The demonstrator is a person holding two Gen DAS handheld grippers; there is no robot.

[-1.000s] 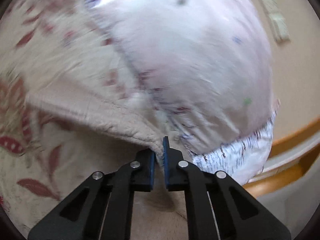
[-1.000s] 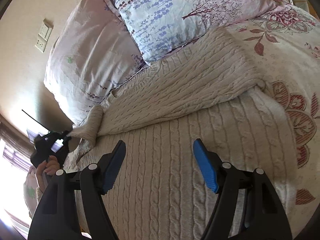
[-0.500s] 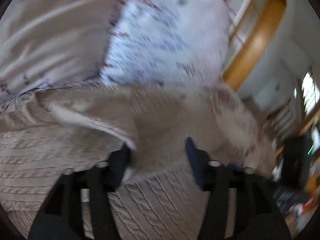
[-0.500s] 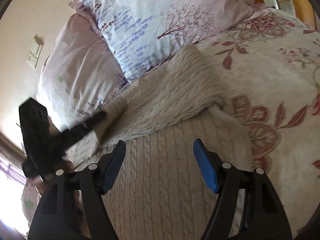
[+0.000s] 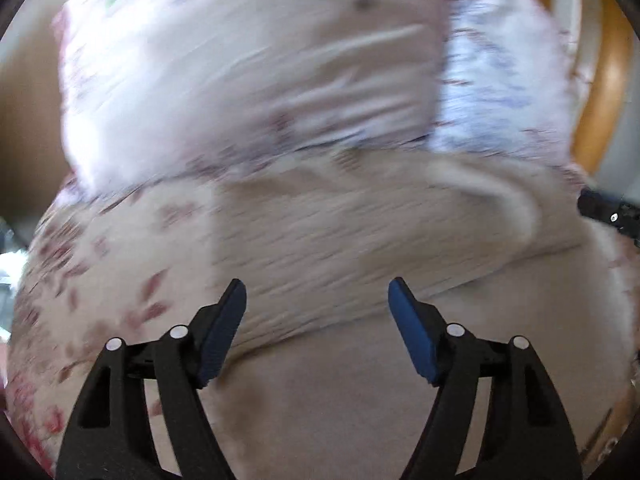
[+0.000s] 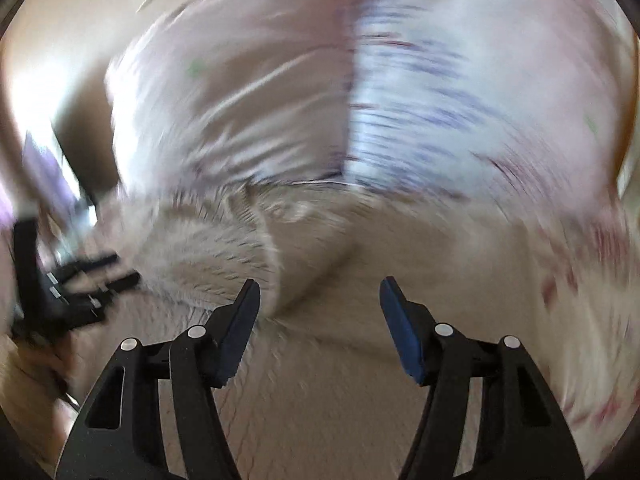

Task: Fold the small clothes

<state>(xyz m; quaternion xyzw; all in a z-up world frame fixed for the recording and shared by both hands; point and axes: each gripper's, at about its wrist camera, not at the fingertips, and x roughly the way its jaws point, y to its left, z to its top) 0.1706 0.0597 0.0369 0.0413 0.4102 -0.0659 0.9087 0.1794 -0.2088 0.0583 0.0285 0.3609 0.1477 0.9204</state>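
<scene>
Bedding came first: a floral-printed cream bedspread (image 5: 92, 280) carried everything, with two pale pink and lilac printed pillows (image 5: 248, 80) beyond the cream cable-knit sweater (image 5: 360, 240). That sweater lay flat against the pillows, one sleeve folded across its body, all of it blurred. Left tongs (image 5: 316, 312) hung released above the sweater's near part, grasping nothing; right tongs (image 6: 318, 312) likewise gaped, empty, over the sleeve's edge (image 6: 272, 256). Judged from this, the next fold wanted both tongs slowed, then pinching matching hem corners squarely so the thick knit would not skew.
</scene>
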